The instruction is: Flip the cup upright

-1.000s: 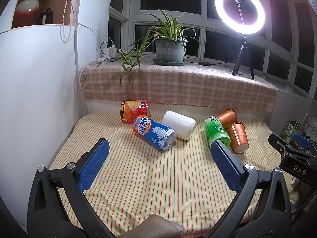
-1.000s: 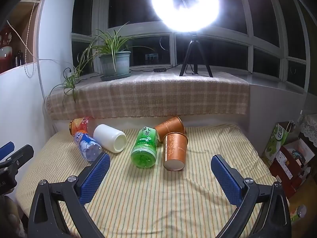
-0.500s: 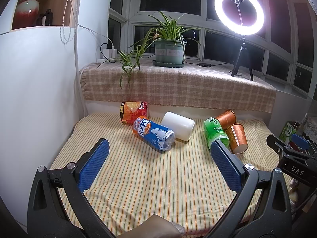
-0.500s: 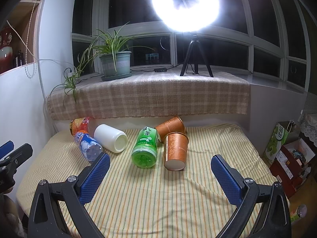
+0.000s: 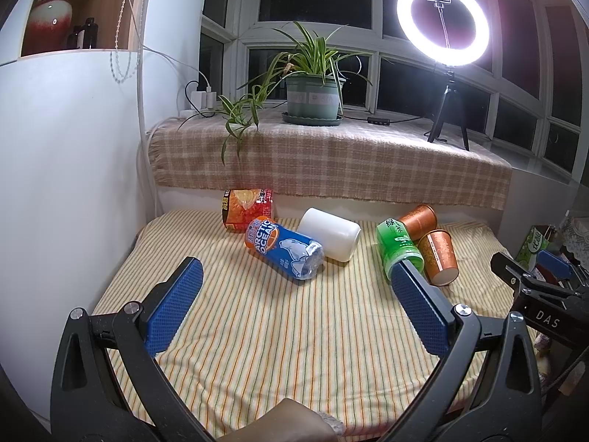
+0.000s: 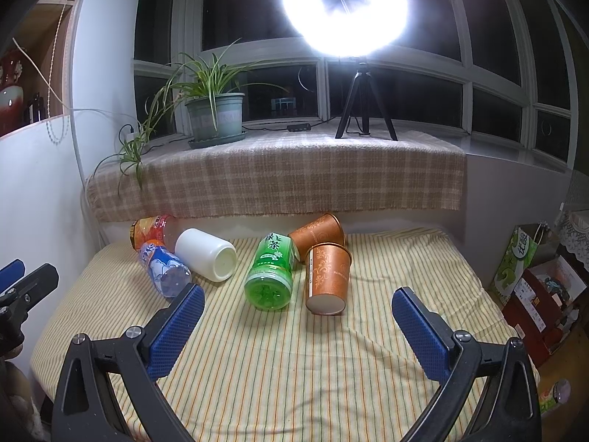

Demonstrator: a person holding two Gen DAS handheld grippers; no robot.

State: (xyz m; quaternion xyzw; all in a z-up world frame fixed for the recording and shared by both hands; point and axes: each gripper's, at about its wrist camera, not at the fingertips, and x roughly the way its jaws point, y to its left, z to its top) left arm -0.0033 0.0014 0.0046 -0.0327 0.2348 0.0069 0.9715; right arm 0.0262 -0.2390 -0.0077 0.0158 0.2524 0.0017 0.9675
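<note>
Several cups lie on their sides on the striped table cloth (image 6: 294, 361): a white cup (image 6: 208, 254) (image 5: 329, 234), a green cup (image 6: 270, 270) (image 5: 397, 245), a blue cup (image 6: 162, 267) (image 5: 285, 250), an orange-red cup (image 5: 246, 208) (image 6: 151, 228), and two copper paper cups (image 6: 327, 276) (image 6: 318, 234), which also show in the left wrist view (image 5: 440, 254) (image 5: 418, 221). My left gripper (image 5: 294, 313) is open and empty, short of the blue cup. My right gripper (image 6: 294, 328) is open and empty, short of the green and copper cups.
A checked-cloth window ledge (image 6: 276, 176) behind the table carries a potted plant (image 6: 215, 114) and a ring light on a tripod (image 6: 349, 11). A white wall (image 5: 66, 184) bounds the left. Boxes and bags (image 6: 533, 276) stand on the floor at right.
Both grippers have barely moved; the views have shifted only slightly. Nothing on the table has moved.
</note>
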